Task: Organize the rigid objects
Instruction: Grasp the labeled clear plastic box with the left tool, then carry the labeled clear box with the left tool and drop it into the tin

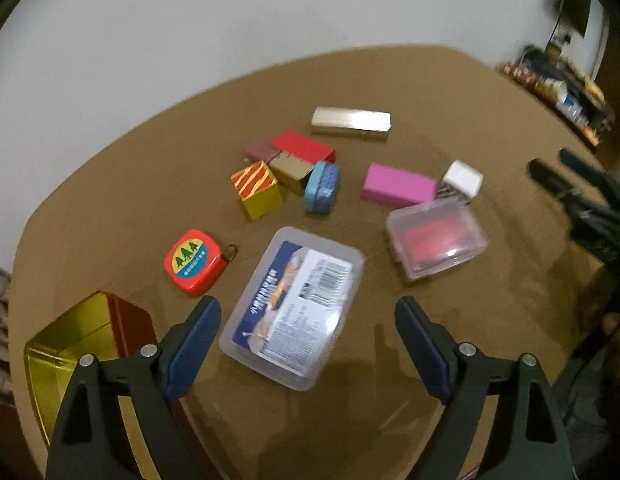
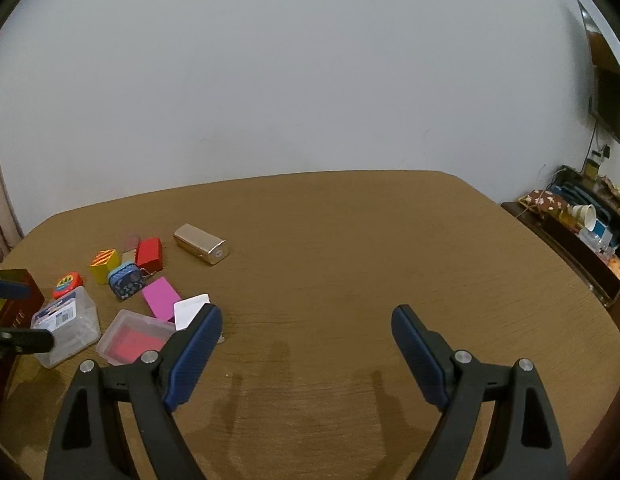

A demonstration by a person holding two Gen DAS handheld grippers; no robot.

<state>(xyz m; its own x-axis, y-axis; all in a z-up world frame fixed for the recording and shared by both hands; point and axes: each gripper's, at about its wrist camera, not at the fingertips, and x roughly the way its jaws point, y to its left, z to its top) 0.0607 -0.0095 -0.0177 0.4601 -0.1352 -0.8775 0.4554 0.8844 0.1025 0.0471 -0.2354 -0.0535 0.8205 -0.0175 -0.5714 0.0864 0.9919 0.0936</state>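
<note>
My left gripper is open and empty, just above a clear labelled plastic box lying between its fingers. Around it lie a red tape measure, a yellow striped block, a blue tin, a red box, a pink box, a white box, a gold bar-shaped case and a clear box with red contents. An open gold-lined red tin sits at the lower left. My right gripper is open and empty over bare table, right of the clutter.
The brown table has rounded corners and a white wall behind it. A low shelf with clutter stands off the table's right side. The right gripper shows at the right edge of the left wrist view.
</note>
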